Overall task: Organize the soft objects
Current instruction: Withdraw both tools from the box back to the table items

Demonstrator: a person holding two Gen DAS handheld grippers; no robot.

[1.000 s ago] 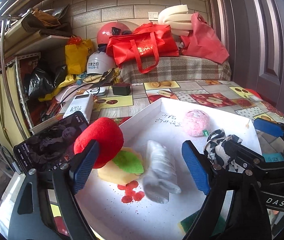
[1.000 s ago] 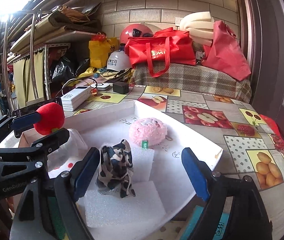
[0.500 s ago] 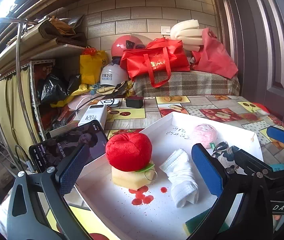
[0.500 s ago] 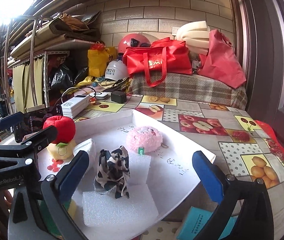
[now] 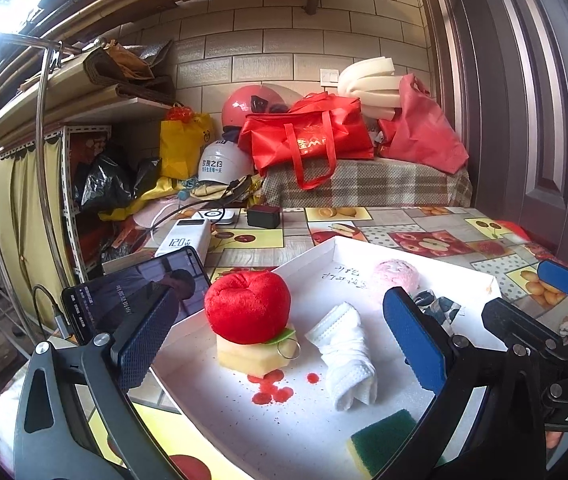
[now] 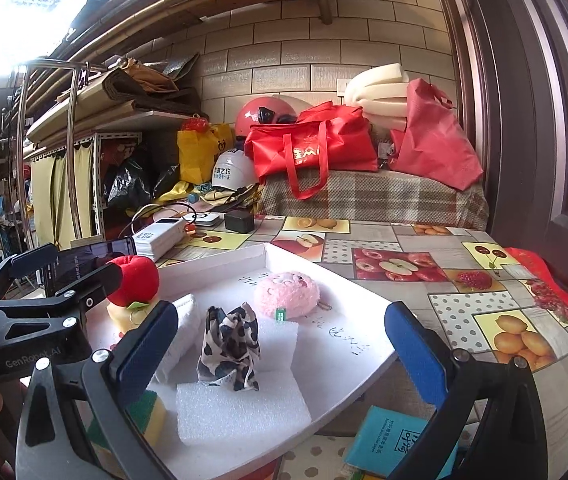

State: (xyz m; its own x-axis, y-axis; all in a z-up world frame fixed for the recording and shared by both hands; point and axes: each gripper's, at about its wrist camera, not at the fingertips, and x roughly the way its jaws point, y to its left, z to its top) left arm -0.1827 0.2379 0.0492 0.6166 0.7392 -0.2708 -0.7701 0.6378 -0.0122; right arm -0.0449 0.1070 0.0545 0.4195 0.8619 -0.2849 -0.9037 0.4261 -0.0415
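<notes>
In the white tray (image 5: 412,258) on the worktop (image 6: 412,240) the soft things sit loose: a red plush apple (image 5: 247,306) rests on a pale yellow sponge block (image 5: 244,356) at the left, with a rolled white cloth (image 5: 346,354) just to its right. Farther back lies a pink fluffy toy (image 6: 286,294), and nearer, a leopard-print cloth (image 6: 230,346) stands bunched on white foam pieces (image 6: 240,410). A green-and-yellow scouring sponge (image 5: 382,438) lies at the near edge. The left hand-held gripper (image 5: 284,344) has just been opening and its jaws stand spread wide, nothing pinched between them. The right hand-held gripper (image 6: 280,352) has likewise just been opening and holds nothing. A phone (image 5: 132,296) leans left of the tray.
</notes>
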